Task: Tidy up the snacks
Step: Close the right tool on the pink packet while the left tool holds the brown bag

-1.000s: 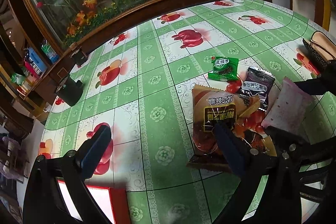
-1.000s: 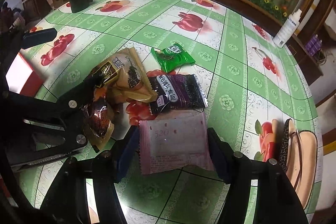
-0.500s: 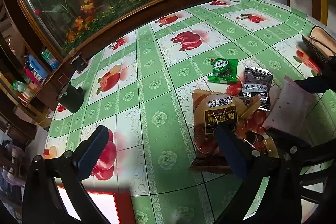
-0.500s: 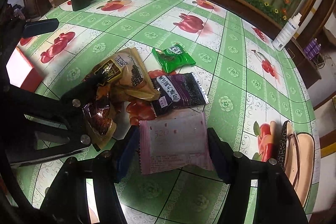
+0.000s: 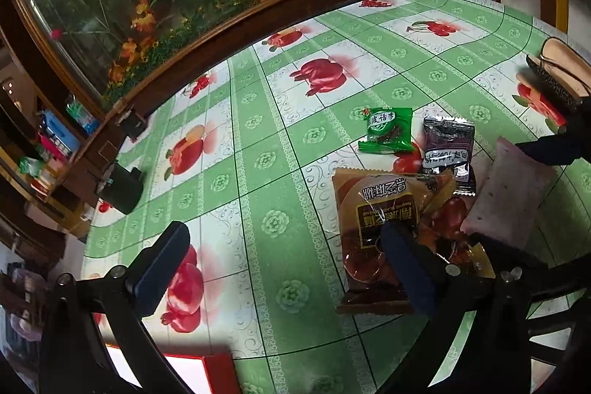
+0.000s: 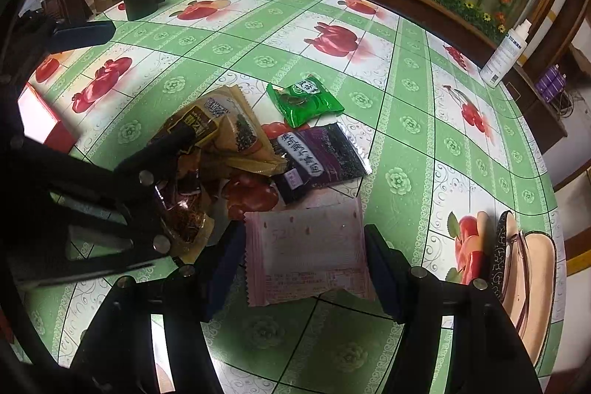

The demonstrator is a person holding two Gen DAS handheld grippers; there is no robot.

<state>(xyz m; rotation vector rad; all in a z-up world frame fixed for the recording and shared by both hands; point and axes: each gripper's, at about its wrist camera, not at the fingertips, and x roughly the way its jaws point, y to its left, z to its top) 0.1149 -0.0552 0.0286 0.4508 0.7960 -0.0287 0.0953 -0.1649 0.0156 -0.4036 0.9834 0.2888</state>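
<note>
The pink packet (image 6: 306, 250) is clamped between the right gripper (image 6: 303, 268) pads – dark packet (image 6: 317, 157) at twelve o'clock; the left gripper (image 5: 284, 268) is spread wide, unladen.

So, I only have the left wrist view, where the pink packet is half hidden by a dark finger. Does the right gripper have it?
Observer: The right gripper has a finger on each side of the pink packet, with the pads against its two side edges.
Operator: Is anything crowding it on its outer side?
Observer: A sandal lies at the table's edge on that side. It is apart from the gripper, and bare tablecloth shows between them.
</note>
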